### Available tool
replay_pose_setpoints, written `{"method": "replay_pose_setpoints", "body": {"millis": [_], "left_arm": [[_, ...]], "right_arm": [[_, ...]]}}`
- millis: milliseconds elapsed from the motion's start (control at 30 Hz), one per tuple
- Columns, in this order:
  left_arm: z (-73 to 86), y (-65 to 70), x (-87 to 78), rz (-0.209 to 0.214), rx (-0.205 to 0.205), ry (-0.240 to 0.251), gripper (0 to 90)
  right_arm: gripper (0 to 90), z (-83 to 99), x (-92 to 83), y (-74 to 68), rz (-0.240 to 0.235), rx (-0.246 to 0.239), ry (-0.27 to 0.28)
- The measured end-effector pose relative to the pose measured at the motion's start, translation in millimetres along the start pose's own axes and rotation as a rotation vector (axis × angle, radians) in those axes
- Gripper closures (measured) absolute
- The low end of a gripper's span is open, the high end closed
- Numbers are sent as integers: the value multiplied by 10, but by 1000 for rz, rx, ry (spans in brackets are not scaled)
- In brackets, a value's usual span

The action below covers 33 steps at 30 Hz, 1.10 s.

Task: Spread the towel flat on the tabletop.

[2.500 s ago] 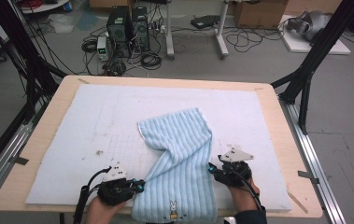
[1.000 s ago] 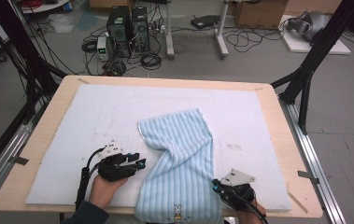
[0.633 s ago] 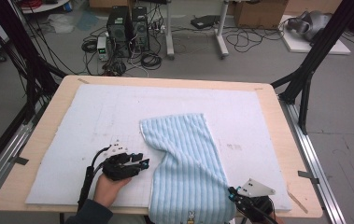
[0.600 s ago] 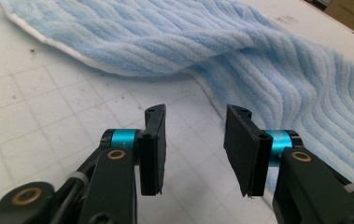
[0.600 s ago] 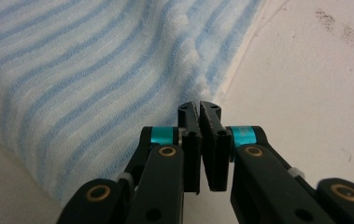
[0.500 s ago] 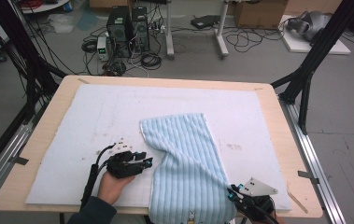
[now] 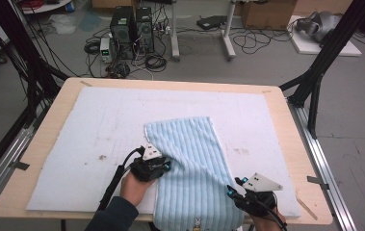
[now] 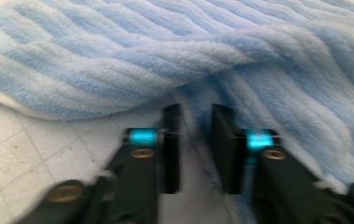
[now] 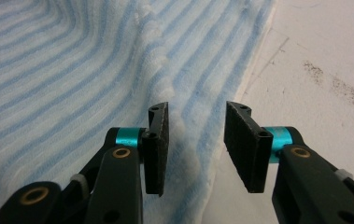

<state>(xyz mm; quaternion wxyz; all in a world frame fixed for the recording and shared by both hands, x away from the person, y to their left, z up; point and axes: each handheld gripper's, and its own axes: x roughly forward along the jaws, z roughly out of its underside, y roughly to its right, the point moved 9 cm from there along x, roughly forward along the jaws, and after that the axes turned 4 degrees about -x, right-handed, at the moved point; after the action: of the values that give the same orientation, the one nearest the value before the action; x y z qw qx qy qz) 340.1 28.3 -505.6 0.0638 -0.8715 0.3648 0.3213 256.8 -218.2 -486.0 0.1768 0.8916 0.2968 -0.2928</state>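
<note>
Left hand-held gripper [image 7: 163, 166] against towel [image 7: 189, 163] edge

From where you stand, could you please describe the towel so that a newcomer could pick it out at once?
Start at the wooden table and the white mat that covers most of it. On the mat's near middle lies the towel, running to the front edge and hanging over it. It is pale blue with lengthwise ribbed stripes, the one soft, coloured thing there, between two black grippers.

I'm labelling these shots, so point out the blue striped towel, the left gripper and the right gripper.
blue striped towel [image 7: 192, 159]: high view, middle of the cloth.
left gripper [image 8: 195, 128]: left gripper view, gap between its jaws.
right gripper [image 9: 195, 128]: right gripper view, gap between its jaws.
</note>
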Motion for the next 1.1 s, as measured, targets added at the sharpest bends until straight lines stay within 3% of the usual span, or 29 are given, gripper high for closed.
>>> {"method": "replay_pose_setpoints", "body": {"millis": [67,267,633,933,1100], "left_arm": [[7,22,-6,-14,21,1,869],[62,24,-78,-3,-3,-3,880],[287,-114,-421,-8,-56,-20,880],[449,-148,-633,6,-82,-18,880],[496,-273,-730,-12,-116,-7,880]], "right_arm": [[585,-20,21,12,2,-1,1],[576,-75,83,27,1,4,8],[562,-166,201,23,-7,10,6],[488,-209,294,133,15,63,-1],[469,-234,342,169,10,101,-2]]}}
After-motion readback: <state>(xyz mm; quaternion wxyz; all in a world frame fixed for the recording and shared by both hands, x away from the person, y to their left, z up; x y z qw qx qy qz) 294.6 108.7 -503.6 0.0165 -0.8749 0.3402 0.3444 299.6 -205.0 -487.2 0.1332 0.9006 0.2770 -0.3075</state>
